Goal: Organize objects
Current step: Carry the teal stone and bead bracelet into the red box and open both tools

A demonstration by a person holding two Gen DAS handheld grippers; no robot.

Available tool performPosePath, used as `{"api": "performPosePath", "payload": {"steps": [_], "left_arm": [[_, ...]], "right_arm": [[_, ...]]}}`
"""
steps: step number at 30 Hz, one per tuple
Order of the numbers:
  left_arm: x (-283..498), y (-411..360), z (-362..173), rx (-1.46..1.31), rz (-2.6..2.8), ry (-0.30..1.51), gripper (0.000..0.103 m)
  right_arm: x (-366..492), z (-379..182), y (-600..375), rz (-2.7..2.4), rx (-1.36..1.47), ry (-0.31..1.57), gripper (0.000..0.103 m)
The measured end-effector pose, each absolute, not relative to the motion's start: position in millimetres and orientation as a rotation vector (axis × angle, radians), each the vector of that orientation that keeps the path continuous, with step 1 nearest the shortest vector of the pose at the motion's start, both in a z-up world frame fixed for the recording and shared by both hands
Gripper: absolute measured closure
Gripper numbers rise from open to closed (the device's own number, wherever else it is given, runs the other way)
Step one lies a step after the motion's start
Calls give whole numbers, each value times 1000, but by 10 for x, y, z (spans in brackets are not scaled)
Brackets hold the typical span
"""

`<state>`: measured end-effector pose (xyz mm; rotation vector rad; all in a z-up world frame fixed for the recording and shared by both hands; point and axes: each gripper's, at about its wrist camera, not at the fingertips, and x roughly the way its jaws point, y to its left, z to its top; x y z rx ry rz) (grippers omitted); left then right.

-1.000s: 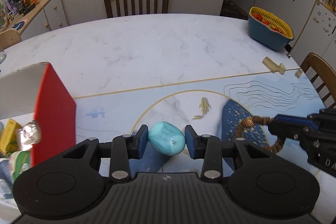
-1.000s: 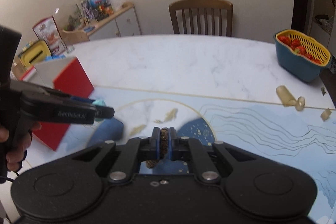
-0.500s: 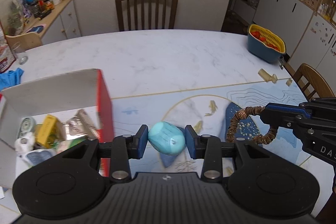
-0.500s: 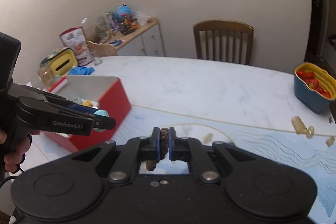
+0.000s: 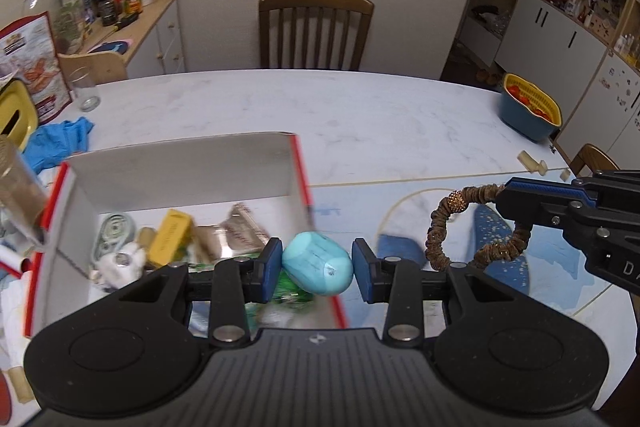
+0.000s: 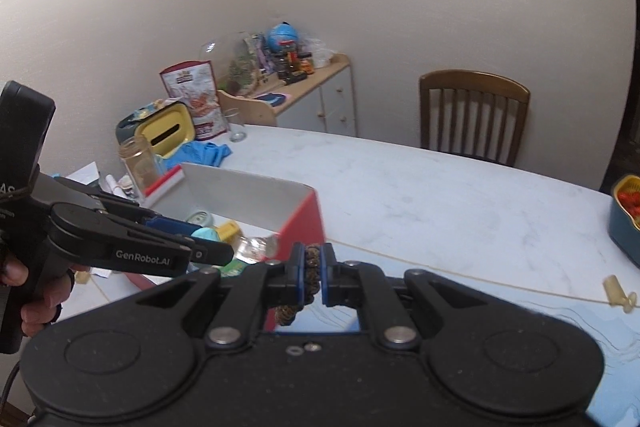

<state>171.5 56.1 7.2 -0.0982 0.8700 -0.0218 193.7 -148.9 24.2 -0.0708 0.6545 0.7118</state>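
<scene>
— Since the box (image 5: 298,163) is meant for loose things, why is the blue egg (image 5: 318,263) held above its near corner?
— It is clamped in the left gripper (image 5: 318,269) for dropping inside, it seems.
— And the hair tie (image 5: 472,229)?
— Pinched in the narrow right gripper (image 6: 311,275), kept beside the box, presumably awaiting its turn.

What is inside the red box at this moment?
The red box holds a yellow packet, a tape roll, a silver wrapper and something white. The left gripper and turquoise egg hide its near corner.
</scene>
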Motion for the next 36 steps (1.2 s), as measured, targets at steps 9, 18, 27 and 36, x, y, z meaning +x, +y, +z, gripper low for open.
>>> {"api": "performPosePath", "payload": {"steps": [9, 18, 27, 36], "left_arm": [[1626, 1268, 75, -117, 29, 875, 66], [1697, 1903, -25, -144, 99, 887, 66], [1959, 2183, -251, -148, 114, 914, 66], [2322, 2225, -509, -140, 99, 941, 66]], "right_arm": [[1907, 271, -906, 749, -108, 647, 97], [1924, 177, -395, 780, -146, 664, 97], [2046, 4, 41, 799, -183, 687, 97], [2183, -261, 356, 804, -207, 731, 97]]}}
